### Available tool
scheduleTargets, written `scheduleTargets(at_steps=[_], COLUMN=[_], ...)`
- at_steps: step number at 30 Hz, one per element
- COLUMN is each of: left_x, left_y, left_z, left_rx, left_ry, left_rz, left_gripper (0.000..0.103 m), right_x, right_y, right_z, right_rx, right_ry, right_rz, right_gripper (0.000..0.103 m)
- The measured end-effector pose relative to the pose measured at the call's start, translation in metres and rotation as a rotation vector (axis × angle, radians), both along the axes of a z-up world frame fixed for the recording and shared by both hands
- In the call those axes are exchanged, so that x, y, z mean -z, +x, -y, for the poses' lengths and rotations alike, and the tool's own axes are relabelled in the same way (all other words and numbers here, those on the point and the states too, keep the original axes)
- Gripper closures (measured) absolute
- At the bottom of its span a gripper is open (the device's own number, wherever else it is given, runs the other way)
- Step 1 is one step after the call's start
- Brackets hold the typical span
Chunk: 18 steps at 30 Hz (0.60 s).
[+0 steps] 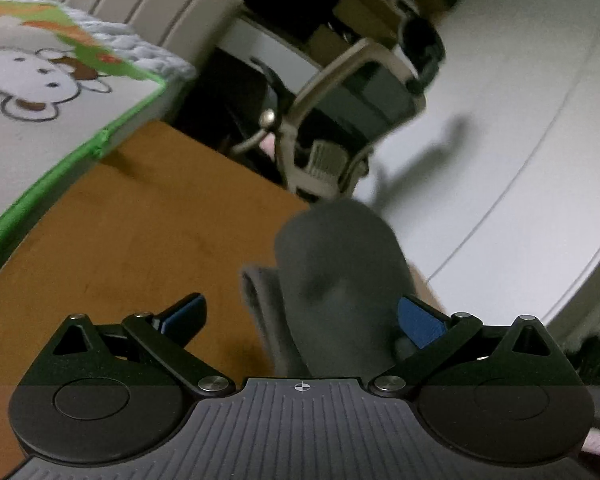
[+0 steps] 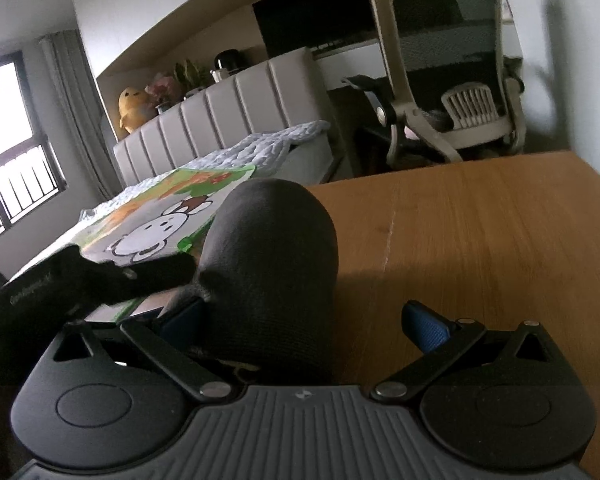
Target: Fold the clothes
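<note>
A dark grey sock [image 1: 336, 280] lies rolled over between the jaws of my left gripper [image 1: 300, 316], which stand wide apart; its rounded end points away from me above the wooden table [image 1: 140, 240]. In the right wrist view the same grey sock [image 2: 272, 264] bulges up between the open jaws of my right gripper [image 2: 304, 316], leaning against the left finger [image 2: 180, 320]. The right blue pad [image 2: 426, 326] is clear of it. More dark fabric [image 2: 60, 280] stretches off to the left.
A bed with a green-edged cartoon blanket [image 1: 40, 92] borders the table; it also shows in the right wrist view [image 2: 160, 216]. An office chair [image 2: 452, 68] and desk stand beyond the table's far edge. A white wall [image 1: 520, 120] is to the right.
</note>
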<state>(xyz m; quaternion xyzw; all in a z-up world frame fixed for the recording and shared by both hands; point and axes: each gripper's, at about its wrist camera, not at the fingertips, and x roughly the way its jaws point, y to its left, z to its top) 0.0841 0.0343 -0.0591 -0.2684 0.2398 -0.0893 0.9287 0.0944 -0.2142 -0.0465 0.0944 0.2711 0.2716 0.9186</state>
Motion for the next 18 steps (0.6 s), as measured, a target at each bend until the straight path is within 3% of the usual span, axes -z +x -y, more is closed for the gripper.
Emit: scheduleTargets(at_steps=[4, 7, 14, 18], left_x=[0.006, 0.006, 0.005, 0.003], left_y=[0.004, 0.002, 0.002, 0.0], left_z=[-0.004, -0.003, 0.0, 0.003], left_rx=[0.005, -0.001, -0.017, -0.025], left_ry=[-0.047, -0.026, 0.001, 0.023], left_rz=[-0.037, -0.039, -0.042, -0.033], left_gripper=[0.0, 0.0, 0.0, 0.0], right_x=[0.005, 0.005, -0.036, -0.043], right_y=[0.01, 0.014, 0.014, 0.046], right_z=[0.014, 0.028, 0.043, 0.017], right_rx=[-0.035, -0.069, -0.056, -0.006], right_ry=[0.079, 0.108, 0.043, -0.02], right_rz=[-0.07, -0.109, 0.052, 0.037], right_gripper=[0.0, 0.0, 0.0, 0.0])
